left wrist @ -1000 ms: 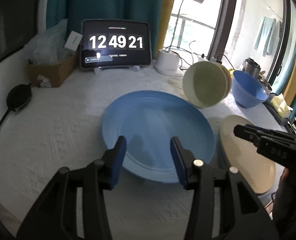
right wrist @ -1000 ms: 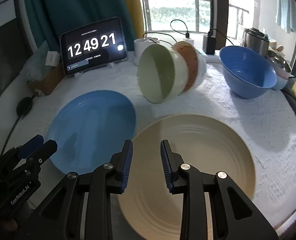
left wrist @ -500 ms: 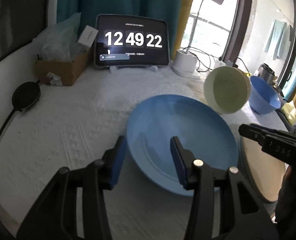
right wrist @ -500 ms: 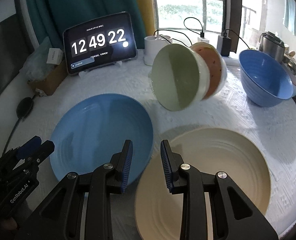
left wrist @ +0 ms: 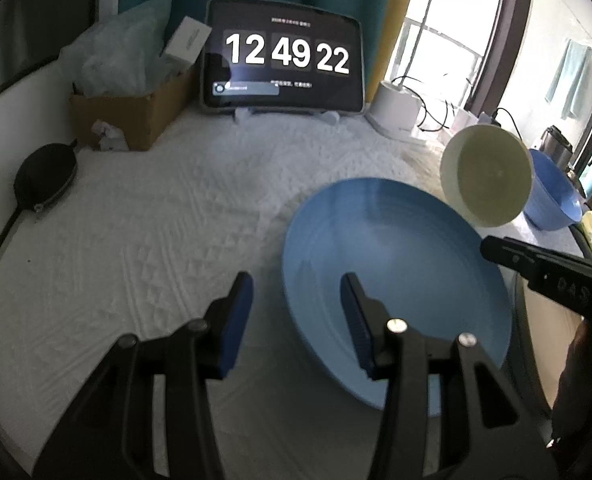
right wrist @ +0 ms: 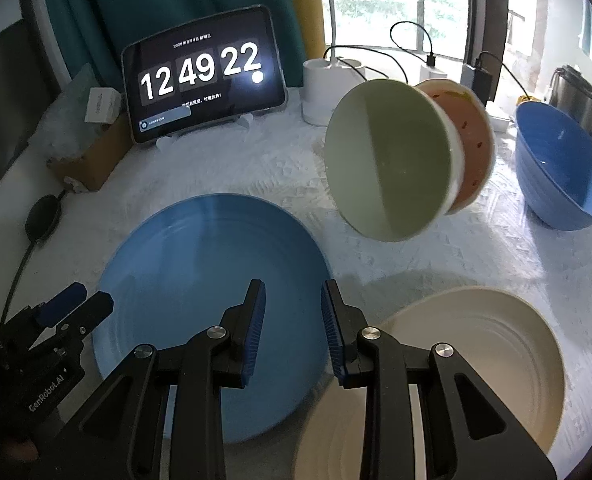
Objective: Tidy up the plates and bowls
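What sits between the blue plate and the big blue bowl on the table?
In the right wrist view, a stack of tipped bowls, green one in front, lies between the blue plate and the blue bowl; around it only white tablecloth shows.

Blue plate (right wrist: 212, 280): flat on tabletop, near front edge, empty. Cream plate (right wrist: 475, 360): flat, just beside it toward the right edge, ridged rings. Green bowl (right wrist: 387, 160): tipped on its side, nested in pink speckled bowl (right wrist: 475, 136), mid-tabletop. Blue bowl (right wrist: 563, 168): upright, right edge.
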Tool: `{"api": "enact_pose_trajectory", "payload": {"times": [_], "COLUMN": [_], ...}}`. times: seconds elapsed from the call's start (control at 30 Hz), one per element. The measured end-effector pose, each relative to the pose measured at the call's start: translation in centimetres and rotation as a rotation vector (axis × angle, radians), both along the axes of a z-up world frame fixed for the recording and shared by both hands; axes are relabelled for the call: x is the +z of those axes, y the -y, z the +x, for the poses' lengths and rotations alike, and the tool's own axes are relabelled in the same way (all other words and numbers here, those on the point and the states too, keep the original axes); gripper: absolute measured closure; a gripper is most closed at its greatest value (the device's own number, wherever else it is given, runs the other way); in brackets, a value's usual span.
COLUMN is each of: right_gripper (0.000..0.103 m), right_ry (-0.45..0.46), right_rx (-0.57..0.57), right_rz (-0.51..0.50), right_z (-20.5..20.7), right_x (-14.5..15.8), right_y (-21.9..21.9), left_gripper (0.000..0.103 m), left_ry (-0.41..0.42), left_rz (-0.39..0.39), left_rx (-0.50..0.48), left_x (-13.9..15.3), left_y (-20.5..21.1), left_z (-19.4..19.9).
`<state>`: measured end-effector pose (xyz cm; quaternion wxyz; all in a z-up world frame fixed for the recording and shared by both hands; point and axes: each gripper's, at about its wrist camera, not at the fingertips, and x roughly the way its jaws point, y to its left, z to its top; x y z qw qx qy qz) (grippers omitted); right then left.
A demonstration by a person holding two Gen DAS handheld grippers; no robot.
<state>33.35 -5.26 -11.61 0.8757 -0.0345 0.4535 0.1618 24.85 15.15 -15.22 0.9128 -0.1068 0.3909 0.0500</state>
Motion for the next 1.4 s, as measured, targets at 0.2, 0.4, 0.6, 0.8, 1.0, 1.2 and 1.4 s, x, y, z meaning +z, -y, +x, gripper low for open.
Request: {"api": "enact_pose_trajectory", "payload": {"times": [0.2, 0.4, 0.6, 0.8, 1.0, 1.2, 1.4], "right_gripper": [0.072, 0.072, 0.072, 0.075, 0.076, 0.076, 0.072], "right_ry": [-0.018, -0.052, -0.078, -0.062, -0.039, -0.016, -0.028], "right_rx": [-0.012, -0.011, 0.010, 0.062, 0.074, -0.004, -0.054], "right_rz": [-0.010, -0.017, -0.030, -0.035, -0.040, -0.029, -0.028], "right_z": [1.5, 2.5, 2.8, 2.3, 1.7, 2.2, 3.3], "right_x": [-0.9, -1.9, -2.4, -2.3, -2.0, -1.0, -1.0], "right_y": [-0.5, -0.8, -1.3, -2.0, -2.2, -0.7, -0.1], "left_gripper": [0.056, 0.056, 0.056, 0.057, 0.062, 0.078, 0.079], "left_ry": [-0.037, -0.072, -0.070, -0.056, -0.053, -0.058, -0.058], "left_rz": [-0.009, -0.014, 0.002, 0.002, 0.006, 0.013, 0.001], "left_rx": [-0.026, -0.042, -0.056, -0.092, -0.072, -0.053, -0.051], "left_x": [-0.8, -1.7, -1.7, -1.4, -1.3, -1.5, -1.5], "left_y": [0.4, 0.7, 1.1, 1.8, 1.4, 1.1, 1.0], "left_z": [0.7, 1.5, 1.5, 1.1, 0.7, 0.7, 0.7]}}
